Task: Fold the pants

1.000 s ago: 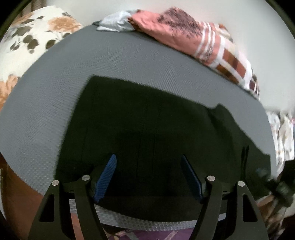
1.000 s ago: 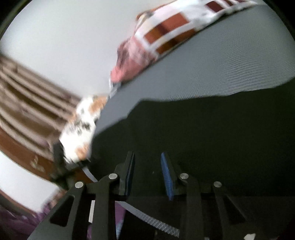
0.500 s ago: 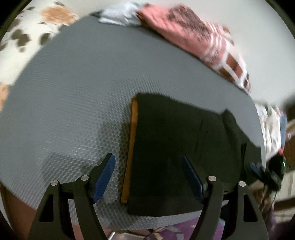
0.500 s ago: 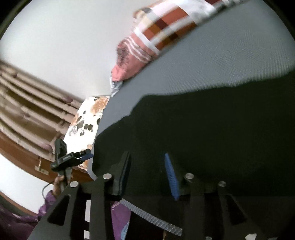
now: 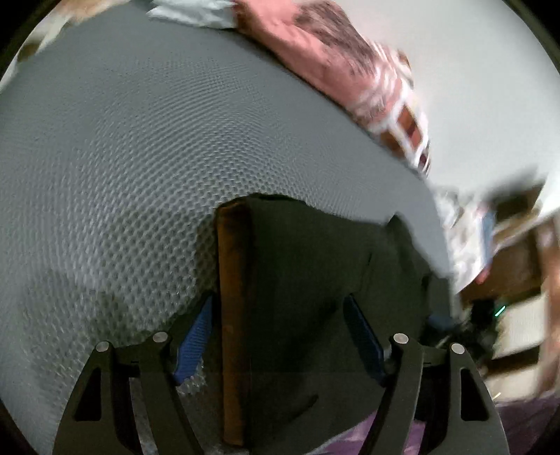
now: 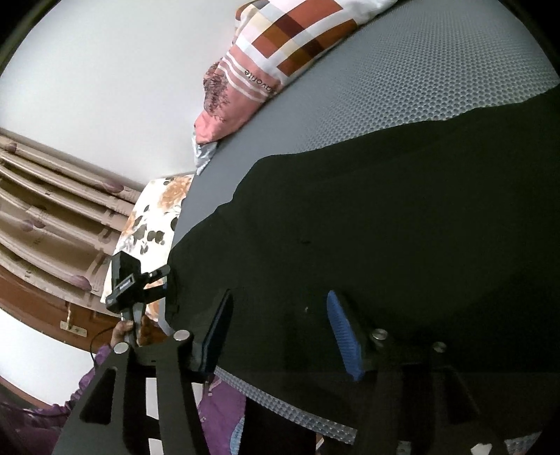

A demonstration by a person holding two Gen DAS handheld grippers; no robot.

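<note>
Black pants point(image 5: 315, 280) lie flat on a grey honeycomb mat point(image 5: 122, 157). Their left end shows a brown band point(image 5: 232, 315) along the edge. My left gripper point(image 5: 280, 336) is open and empty, its blue pads straddling that brown-edged end just above the cloth. In the right wrist view the pants point(image 6: 385, 227) fill the right half. My right gripper point(image 6: 280, 332) is open and empty, low over the pants near the mat's front edge. The left gripper point(image 6: 133, 283) also shows there, held in a hand at the far left.
A pink and checked pillow point(image 5: 350, 70) and a pale cloth point(image 5: 196, 14) lie at the mat's far edge by a white wall. A floral cushion point(image 6: 154, 217) sits off the mat's end. Purple fabric point(image 6: 224, 413) hangs below the front edge.
The left gripper has swept leftward along the pants to their brown-edged end and moved closer. The right gripper has opened wider over the pants.
</note>
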